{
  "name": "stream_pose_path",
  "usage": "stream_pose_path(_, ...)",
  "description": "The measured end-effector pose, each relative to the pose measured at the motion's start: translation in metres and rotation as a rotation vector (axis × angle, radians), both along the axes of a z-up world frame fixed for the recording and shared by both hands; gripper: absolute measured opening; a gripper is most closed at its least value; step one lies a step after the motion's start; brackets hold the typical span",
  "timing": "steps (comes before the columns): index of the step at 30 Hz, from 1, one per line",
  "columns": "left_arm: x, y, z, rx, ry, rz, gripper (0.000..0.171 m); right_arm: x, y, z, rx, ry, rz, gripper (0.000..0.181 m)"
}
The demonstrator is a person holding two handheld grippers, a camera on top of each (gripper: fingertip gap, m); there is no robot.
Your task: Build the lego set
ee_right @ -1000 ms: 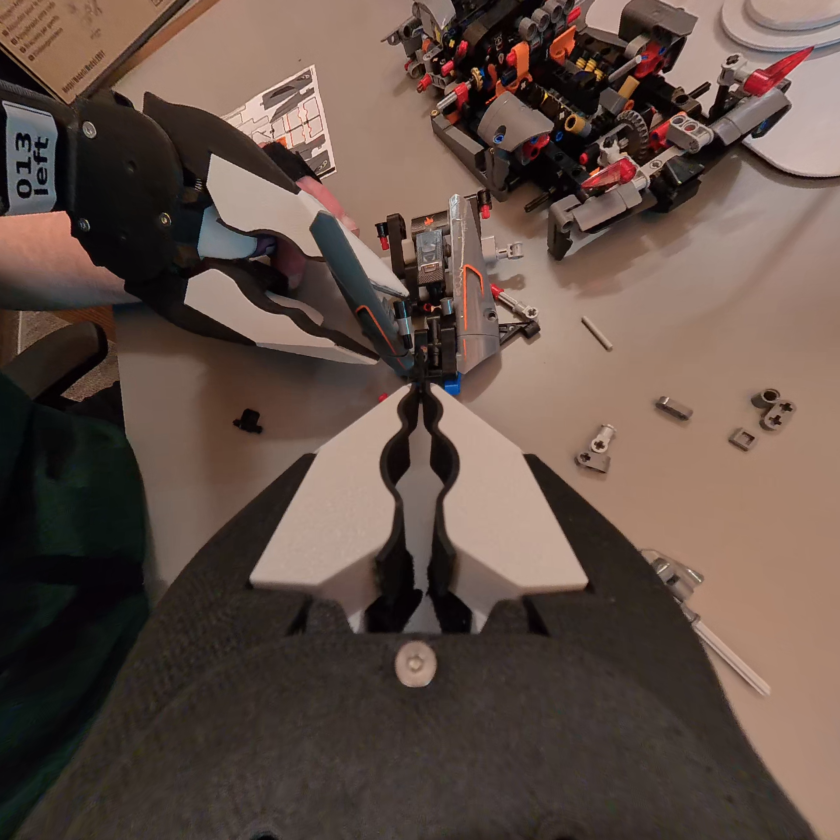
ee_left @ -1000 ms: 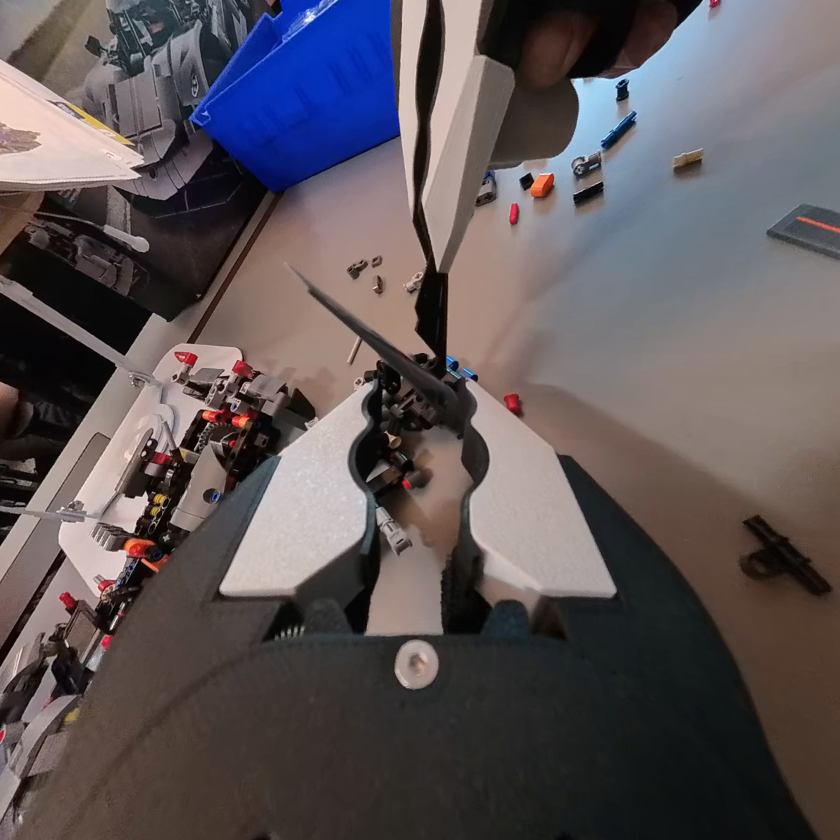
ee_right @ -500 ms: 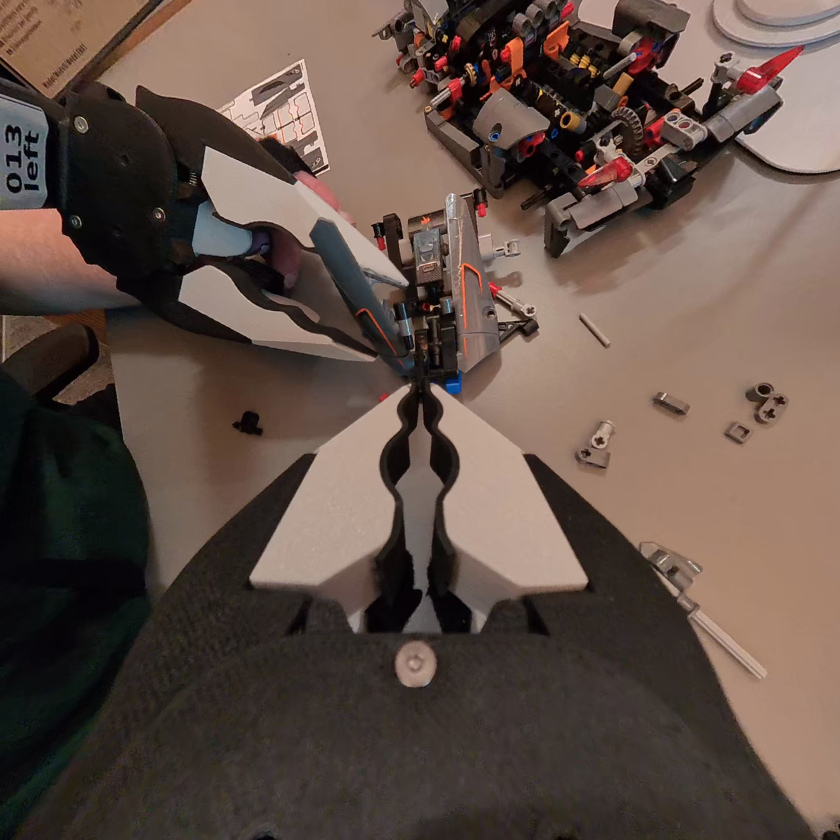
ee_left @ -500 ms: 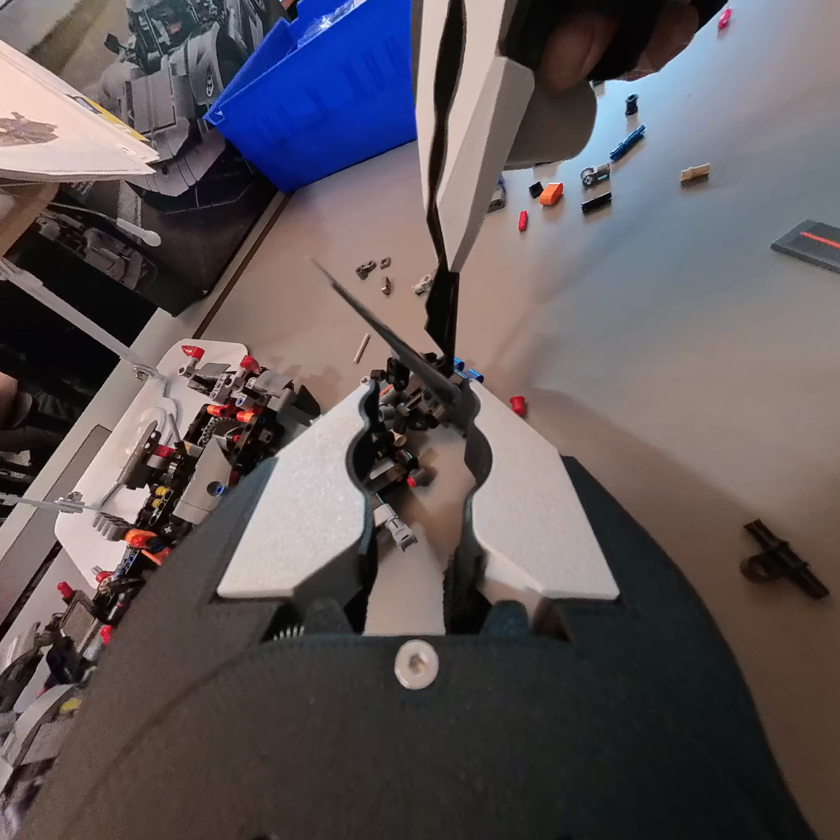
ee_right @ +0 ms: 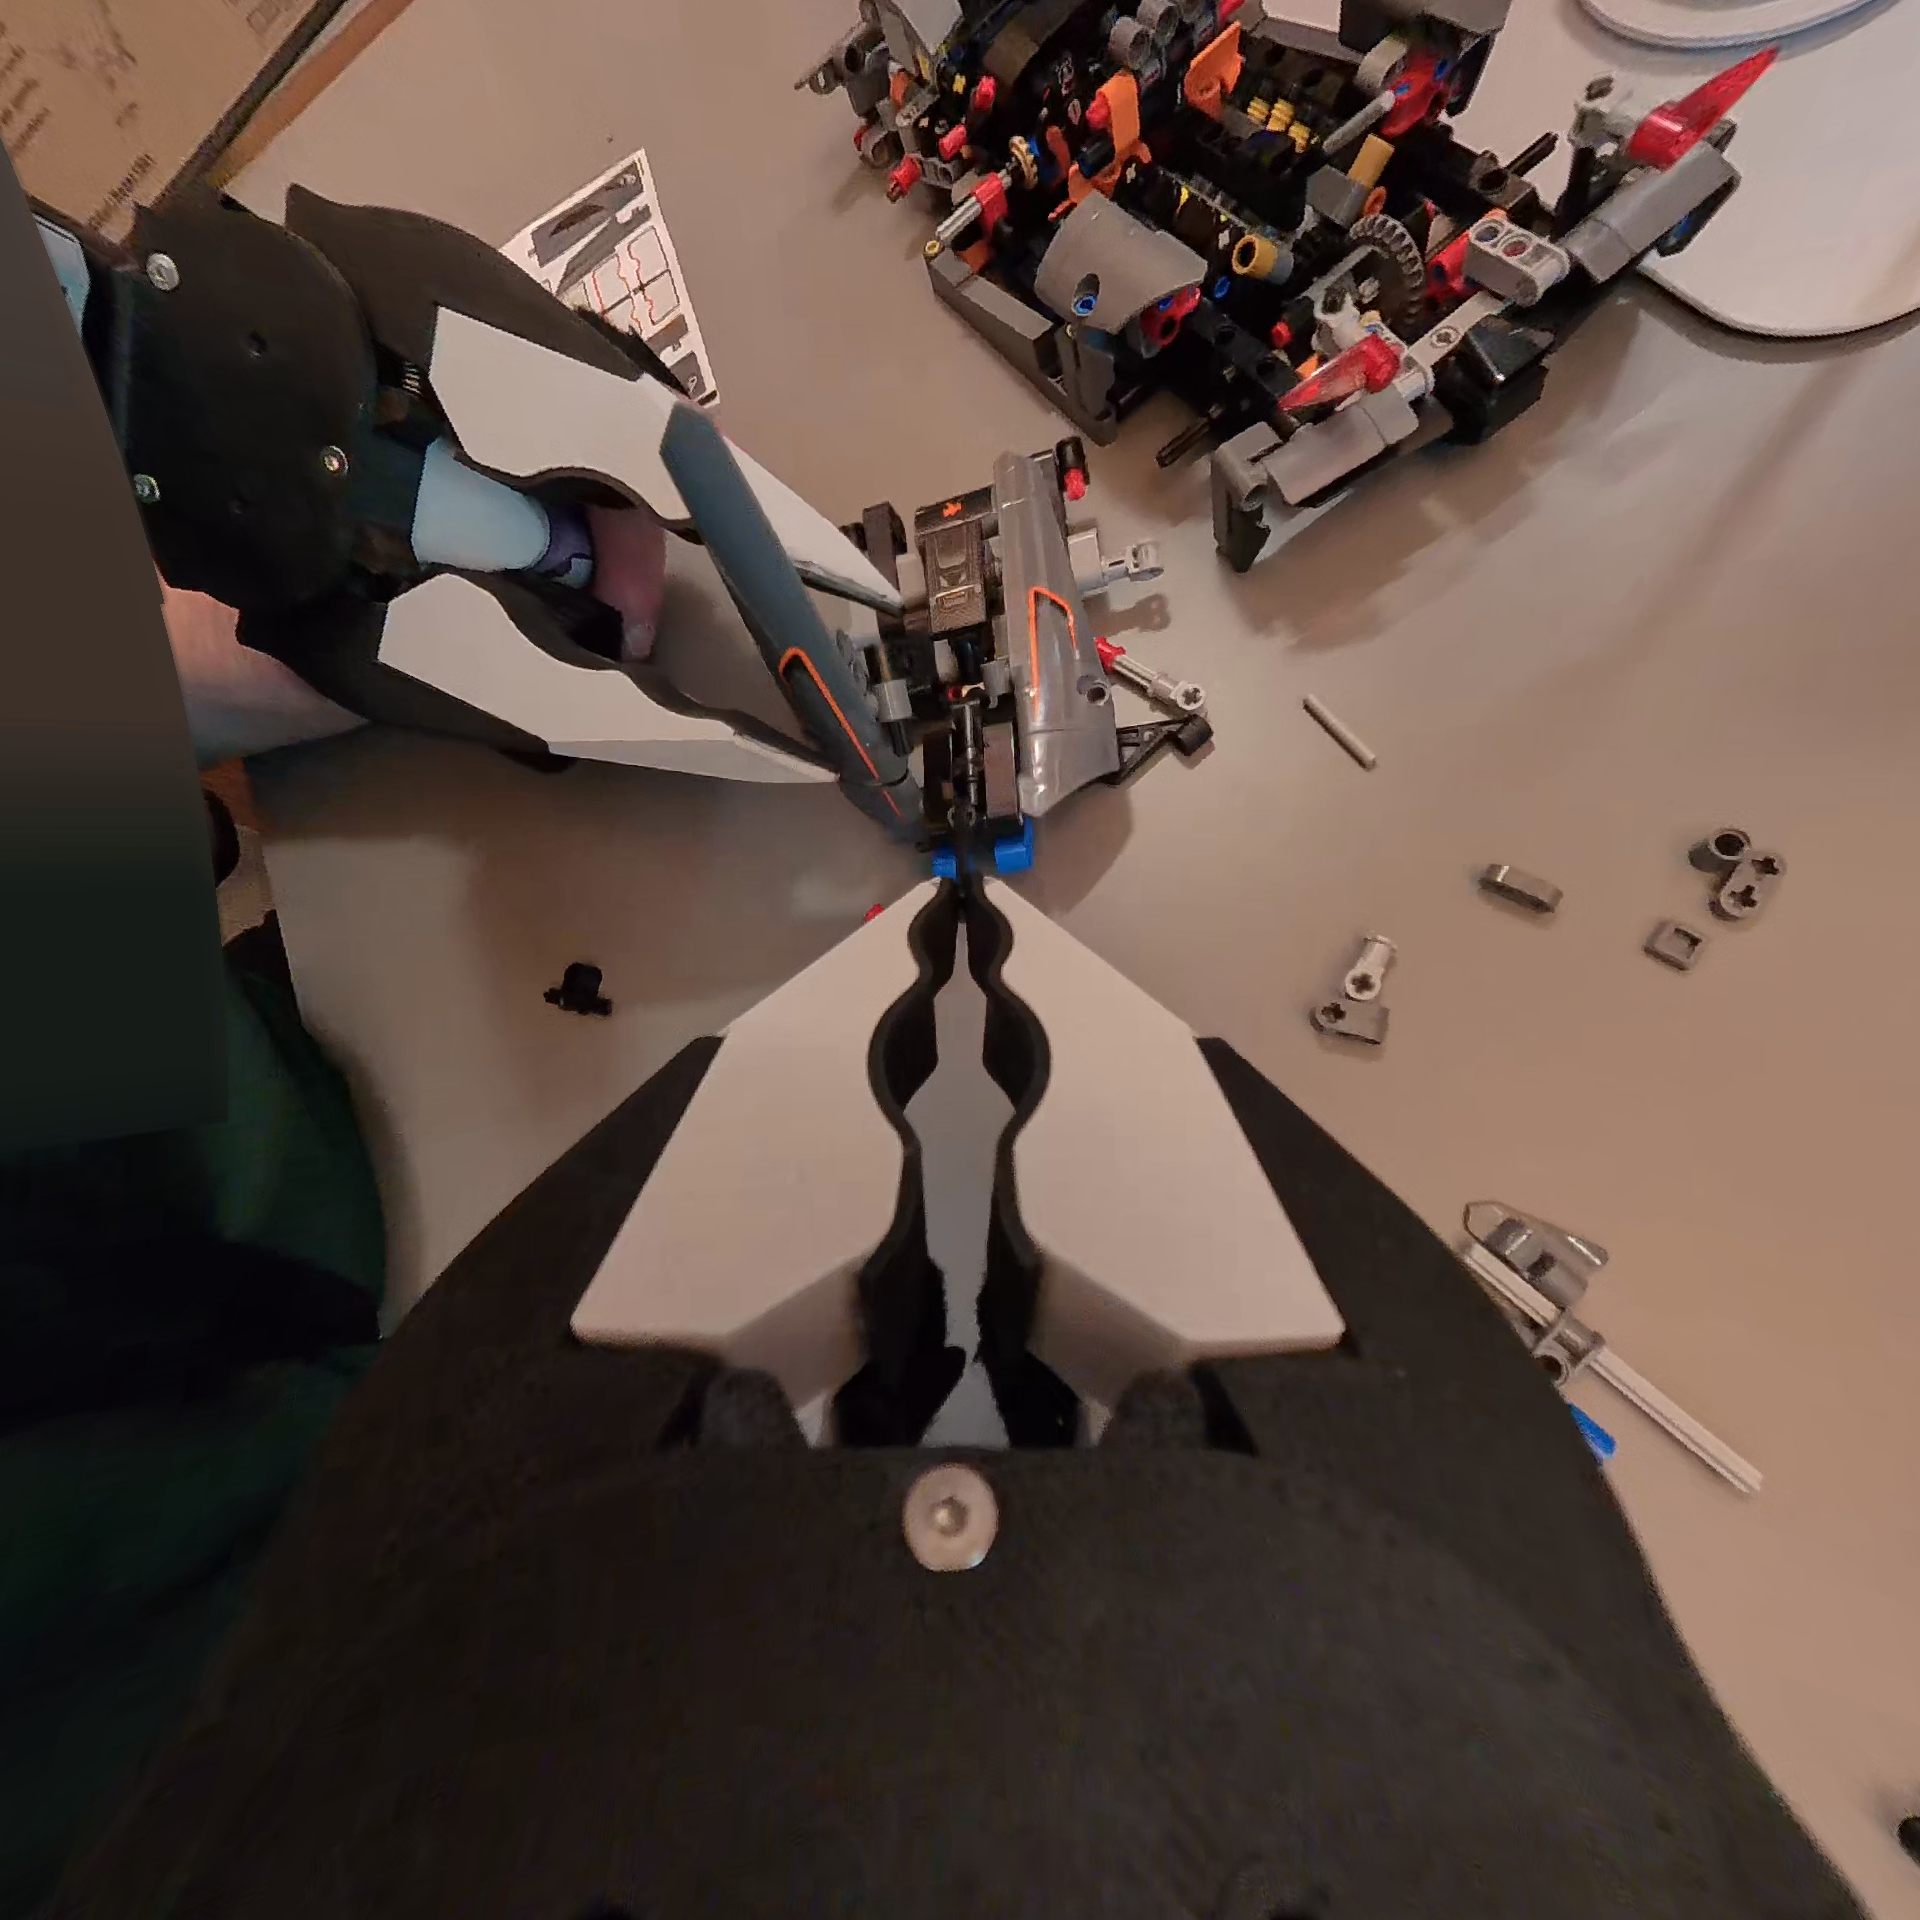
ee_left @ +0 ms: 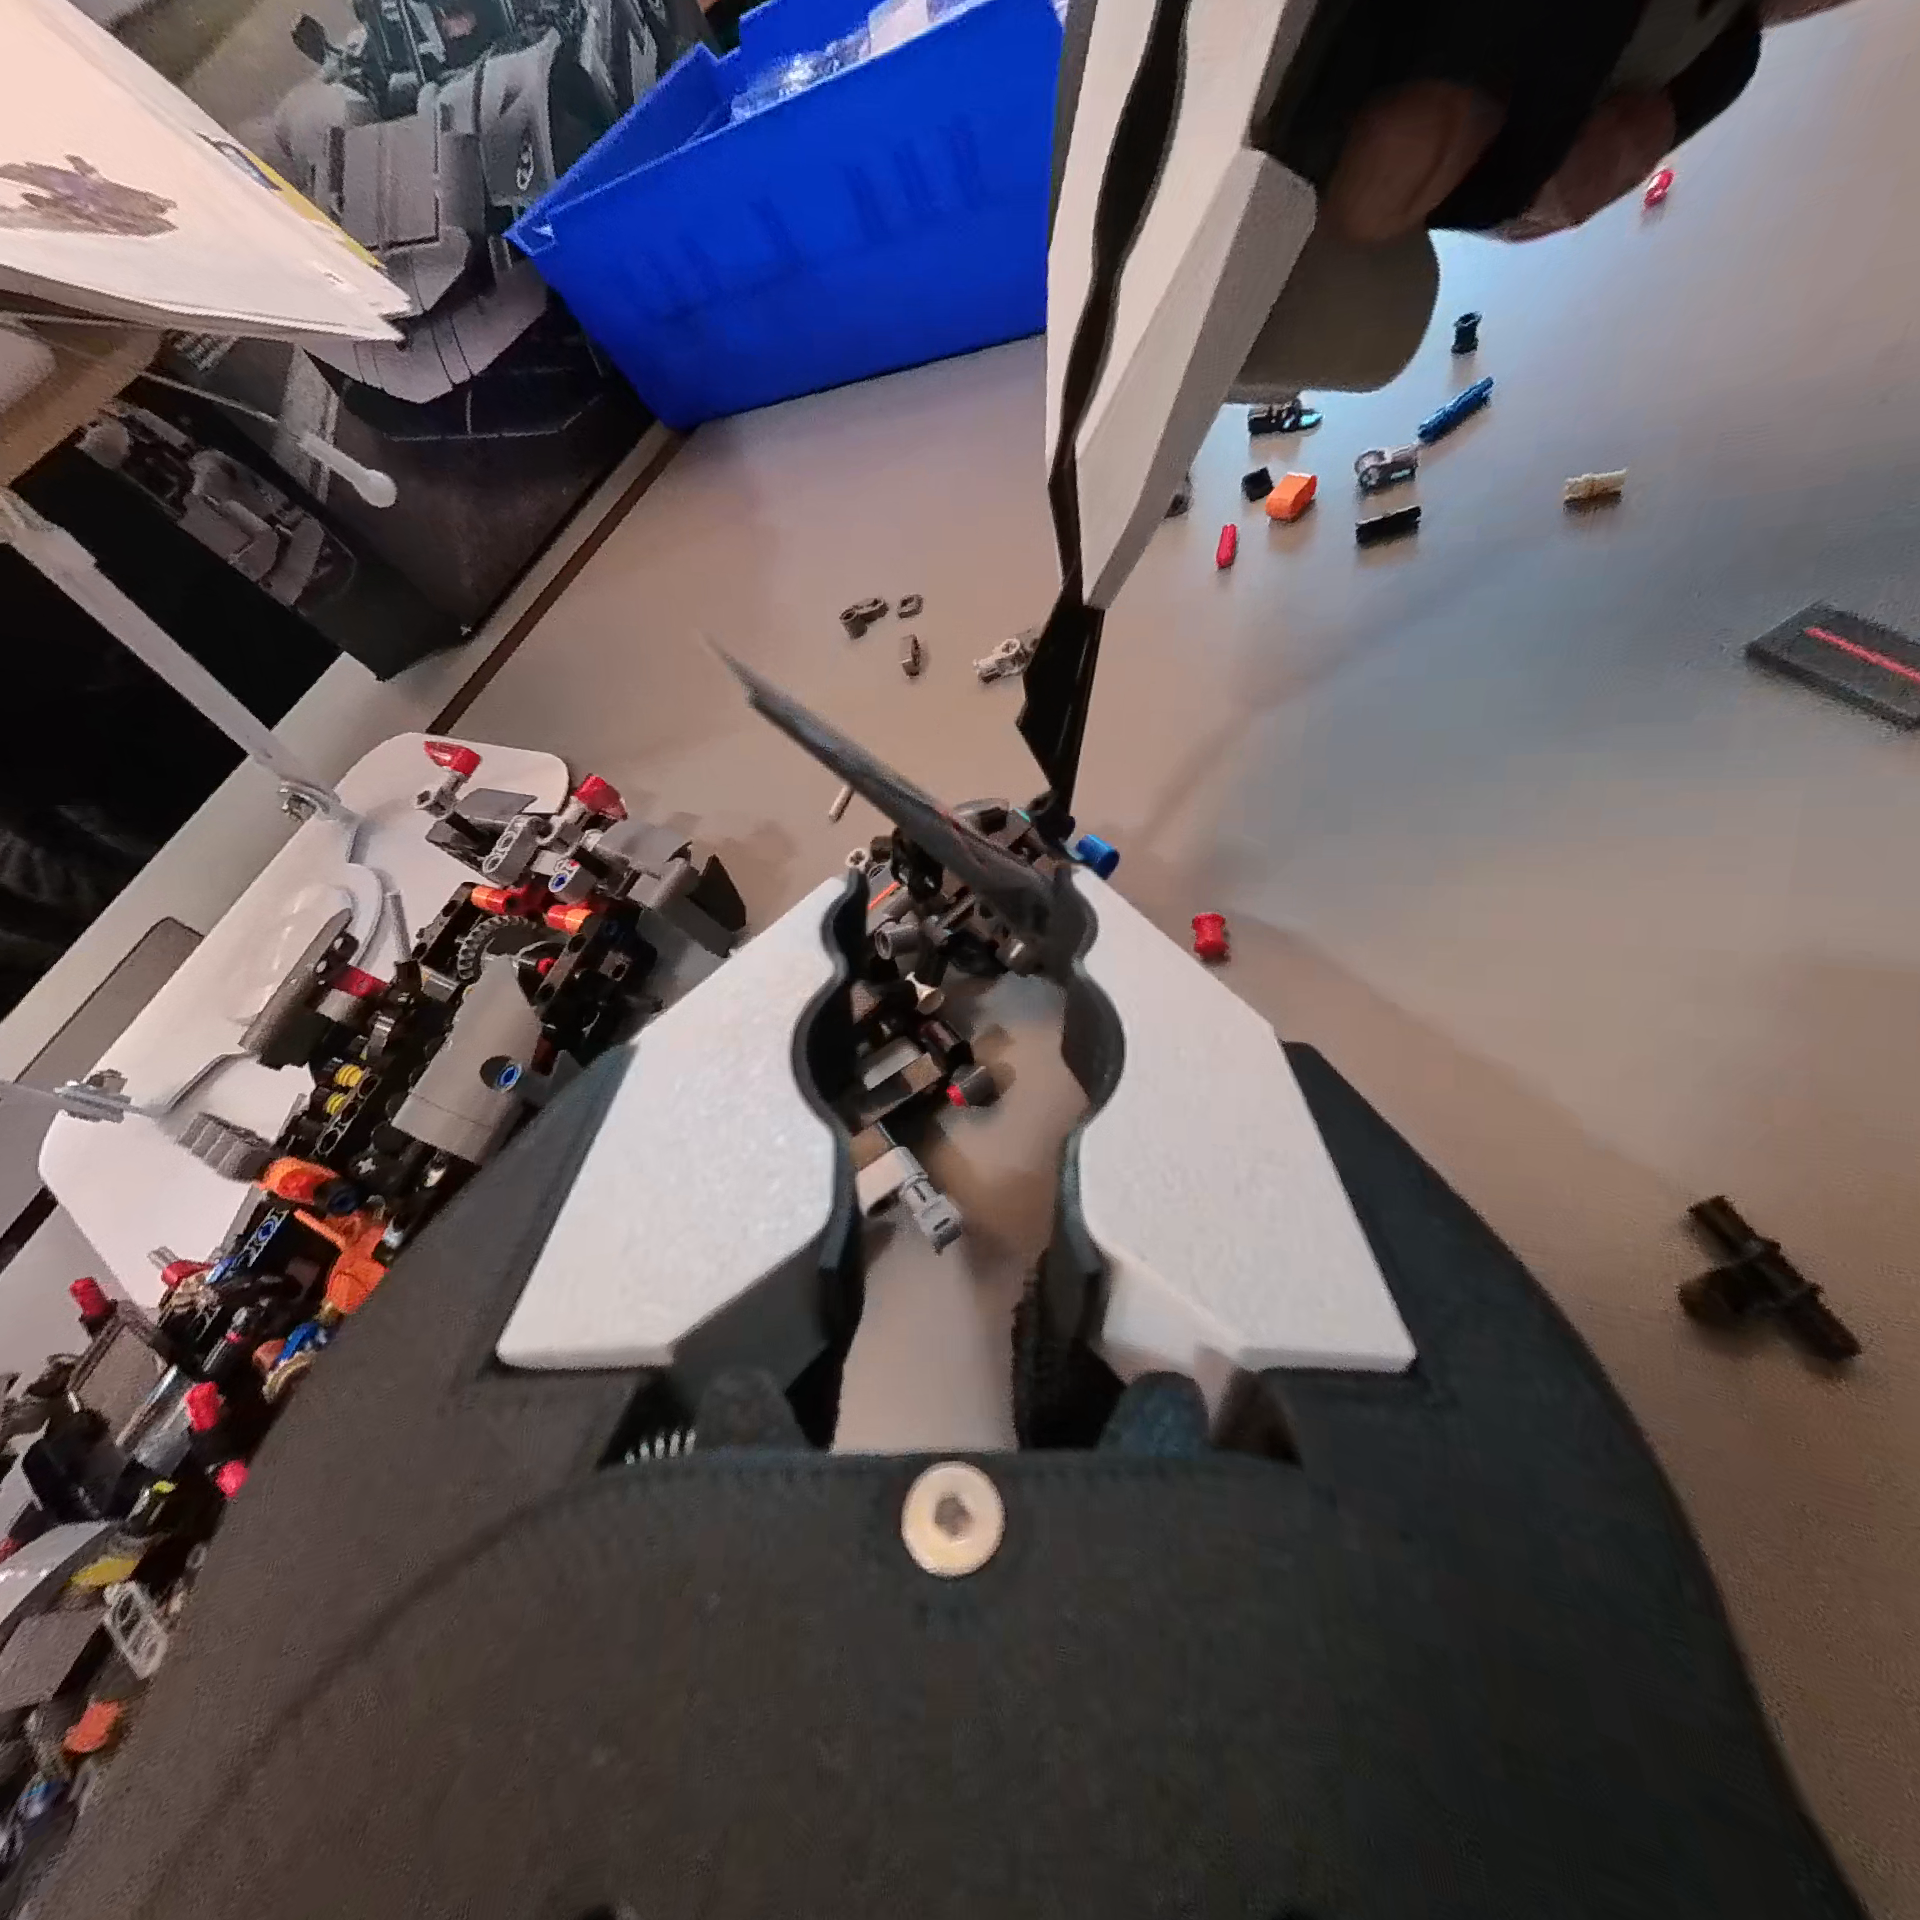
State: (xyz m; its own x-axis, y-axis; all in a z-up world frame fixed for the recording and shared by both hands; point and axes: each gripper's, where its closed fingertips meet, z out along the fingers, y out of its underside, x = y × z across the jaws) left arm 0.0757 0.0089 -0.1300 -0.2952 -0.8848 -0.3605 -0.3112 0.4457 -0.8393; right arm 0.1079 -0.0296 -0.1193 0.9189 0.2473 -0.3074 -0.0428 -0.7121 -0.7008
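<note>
A small sub-assembly (ee_right: 987,665) is held on the counter (ee_right: 1351,1039) just near of the big model (ee_right: 1299,208) by the half-open left gripper (ee_left: 961,977), while a thin black piece (ee_left: 1060,717), pinched in the nearly closed right gripper (ee_right: 961,888), has been pressed slightly closer since a moment ago, so seating seems under way.

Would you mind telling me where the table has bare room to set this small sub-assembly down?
Bare tabletop lies between the right gripper, the grey connectors and the long axle piece. It is crowded around the large chassis build.
</note>
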Motion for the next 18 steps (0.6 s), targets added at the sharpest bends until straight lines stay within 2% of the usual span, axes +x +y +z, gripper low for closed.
stream_pose_path(8,-0.001,-0.007,-0.001,0.004,0.005,-0.04,0.023,-0.012,0.005,0.001,-0.051,-0.057,0.012,0.0)
stream_pose_path(18,0.004,-0.011,-0.002,0.045,0.005,-0.046,0.025,-0.016,0.006,0.009,-0.06,-0.097,0.01,0.0)
